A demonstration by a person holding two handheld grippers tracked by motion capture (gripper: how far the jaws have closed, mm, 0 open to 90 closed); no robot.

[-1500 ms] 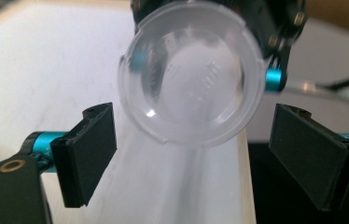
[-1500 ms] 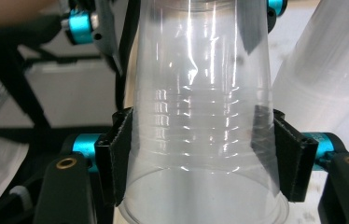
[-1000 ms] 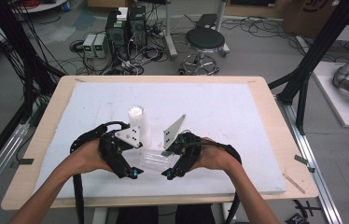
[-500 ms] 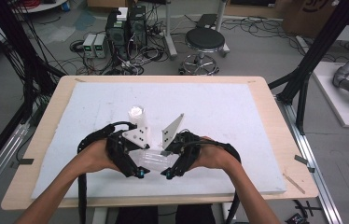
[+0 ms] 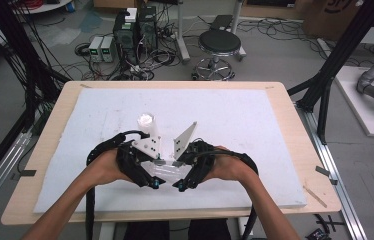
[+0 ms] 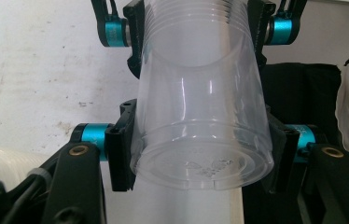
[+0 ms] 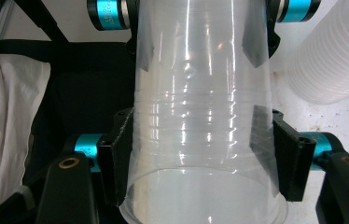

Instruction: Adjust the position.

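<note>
Two grippers meet over the white board (image 5: pixel 255 130), near the middle of its near edge: the left gripper (image 5: pixel 159 161) and the right gripper (image 5: pixel 174 163) face each other with one clear plastic cup (image 5: pixel 166 167) lying sideways between them. The left gripper's two jaws are clamped on the cup's base end (image 6: pixel 204 161) and the right gripper's two jaws are clamped on its open rim end (image 7: pixel 204 186). One stack of white cups (image 5: pixel 147 126) stands upright just beyond the left gripper, farther from the near edge.
</note>
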